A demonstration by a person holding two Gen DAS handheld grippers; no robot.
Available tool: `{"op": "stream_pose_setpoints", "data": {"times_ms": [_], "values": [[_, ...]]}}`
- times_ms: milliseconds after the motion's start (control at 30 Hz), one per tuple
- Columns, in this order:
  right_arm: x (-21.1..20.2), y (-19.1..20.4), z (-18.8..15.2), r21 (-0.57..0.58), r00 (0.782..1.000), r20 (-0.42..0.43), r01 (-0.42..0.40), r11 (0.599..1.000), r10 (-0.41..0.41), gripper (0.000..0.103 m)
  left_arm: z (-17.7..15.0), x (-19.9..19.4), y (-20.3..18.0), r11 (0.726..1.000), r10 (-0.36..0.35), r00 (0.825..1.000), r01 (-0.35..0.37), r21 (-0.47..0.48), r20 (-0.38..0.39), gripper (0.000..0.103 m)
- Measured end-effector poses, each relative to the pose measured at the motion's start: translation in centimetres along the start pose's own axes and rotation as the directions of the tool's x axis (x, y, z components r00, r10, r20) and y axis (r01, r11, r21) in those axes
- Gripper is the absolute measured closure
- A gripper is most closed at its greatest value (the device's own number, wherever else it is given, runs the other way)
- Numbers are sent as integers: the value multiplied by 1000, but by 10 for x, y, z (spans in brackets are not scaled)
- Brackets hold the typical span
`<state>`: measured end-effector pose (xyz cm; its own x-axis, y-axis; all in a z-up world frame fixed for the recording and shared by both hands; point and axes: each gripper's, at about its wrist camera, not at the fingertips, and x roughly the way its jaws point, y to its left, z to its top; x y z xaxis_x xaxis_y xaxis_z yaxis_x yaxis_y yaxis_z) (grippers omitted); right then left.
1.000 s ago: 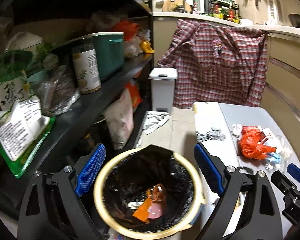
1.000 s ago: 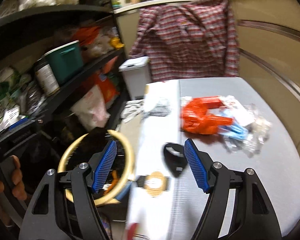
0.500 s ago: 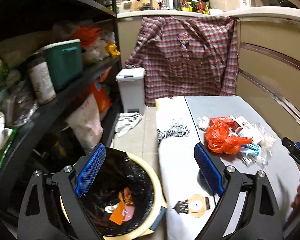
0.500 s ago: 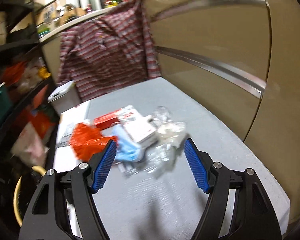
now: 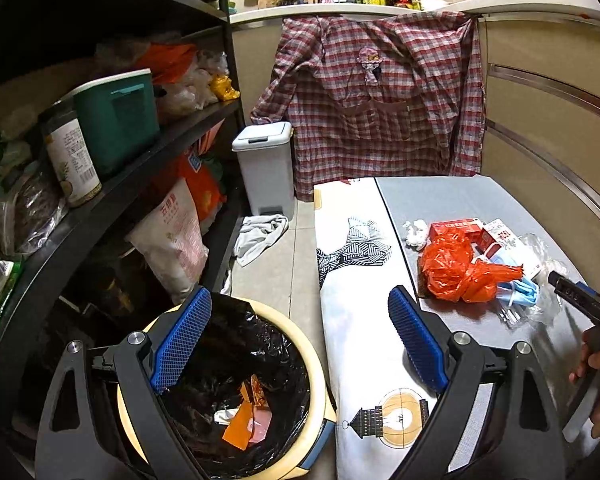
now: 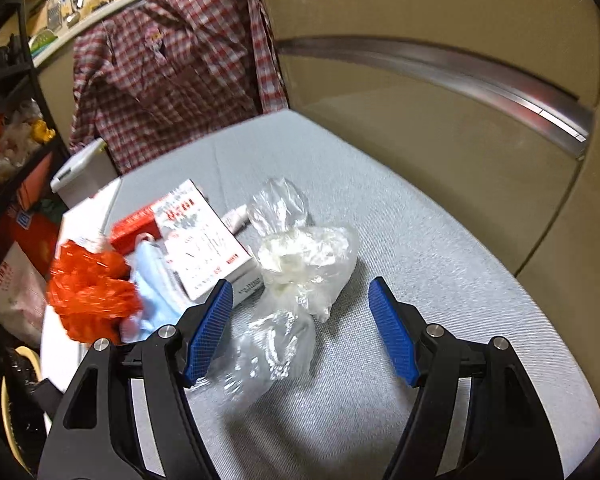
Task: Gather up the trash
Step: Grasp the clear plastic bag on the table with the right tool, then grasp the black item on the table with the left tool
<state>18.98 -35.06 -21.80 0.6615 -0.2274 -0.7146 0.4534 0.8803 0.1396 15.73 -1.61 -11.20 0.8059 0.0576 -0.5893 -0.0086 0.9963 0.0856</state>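
A cream bin (image 5: 321,384) with a black liner stands on the floor and holds an orange wrapper (image 5: 238,430). My left gripper (image 5: 298,300) hangs open above the bin's right rim and the table edge, with nothing between its fingers. On the grey table (image 6: 420,280) lies a trash pile: an orange plastic bag (image 6: 88,288), a blue face mask (image 6: 152,292), a white box (image 6: 204,240), a red box (image 5: 456,228) and clear plastic bags (image 6: 300,256). My right gripper (image 6: 300,284) is low over the clear bags. Its jaws are closing, with the bags between them but the pads not pressing.
A black shelf (image 5: 140,176) full of food packs runs along the left. A white pedal bin (image 5: 266,168) and a hanging plaid shirt (image 5: 380,100) stand behind the table. A rag (image 5: 260,236) lies on the floor. A beige cabinet front (image 6: 460,140) closes off the right side.
My right gripper swung right from the bin's side to the trash pile and dropped toward the clear bags. My left gripper shifted right, so the bin now sits at lower left.
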Motion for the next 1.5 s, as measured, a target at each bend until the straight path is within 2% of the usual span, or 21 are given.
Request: {"op": "stream_pose_setpoints", "data": {"times_ms": [33, 67, 100, 167, 233, 400, 600, 767, 967, 1033, 1200, 1233, 1367, 1433, 1467, 1500], "values": [[4, 1, -1, -2, 1000, -16, 3, 1000, -3, 51, 0, 1, 1, 1000, -1, 1000, 1, -4, -6, 16], [8, 1, -3, -2, 999, -39, -5, 1000, 5, 73, 0, 3, 2, 1000, -1, 1000, 1, -8, -11, 16], [13, 1, -5, 0, 998, -68, -1, 1000, 1, 79, 1, 4, 3, 1000, -1, 1000, 1, -11, -14, 16], [11, -1, -8, 13, 998, -66, -8, 1000, 9, 91, 1, 4, 4, 1000, 0, 1000, 0, -15, -17, 16], [5, -2, -6, 11, 999, -51, 7, 1000, -6, 95, 1, 4, 4, 1000, 1, 1000, -1, -19, -17, 16], [-27, -17, 7, 53, 1000, 12, 27, 998, -27, 95, 0, 6, 5, 1000, -12, 1000, 11, -27, -21, 16], [-78, -30, 31, 59, 998, 62, 9, 998, -13, 95, -8, 17, -7, 994, -97, 994, 94, -61, -54, 16], [-112, -33, 41, 4, 994, 106, -17, 1000, 17, 95, -24, 37, -39, 983, -184, 977, 180, -43, -108, 16], [-109, -33, 34, 12, 996, 87, -39, 999, 37, 95, -38, 70, -76, 971, -236, 953, 237, -18, -189, 16], [-105, -34, 33, 13, 996, 74, -44, 999, 43, 95, -39, 78, -81, 972, -234, 949, 237, -14, -209, 16], [-99, -30, 31, -4, 997, 64, -48, 999, 48, 95, -41, 96, -87, 964, -267, 931, 259, -63, -251, 17], [-97, -29, 31, -8, 997, 60, -49, 999, 50, 95, -42, 98, -88, 961, -275, 926, 266, -71, -259, 21], [-94, -29, 30, -7, 997, 45, -56, 998, 56, 95, -47, 107, -95, 954, -297, 901, 291, -66, -316, 58], [-94, -29, 30, -7, 997, 47, -55, 998, 56, 95, -49, 106, -95, 954, -298, 899, 296, -55, -320, 71], [-95, -29, 30, -9, 997, 50, -54, 998, 55, 95, -49, 106, -95, 949, -311, 895, 310, -54, -320, 82], [-95, -29, 31, -9, 997, 52, -55, 998, 55, 95, -48, 105, -94, 947, -316, 893, 315, -57, -320, 86]]}}
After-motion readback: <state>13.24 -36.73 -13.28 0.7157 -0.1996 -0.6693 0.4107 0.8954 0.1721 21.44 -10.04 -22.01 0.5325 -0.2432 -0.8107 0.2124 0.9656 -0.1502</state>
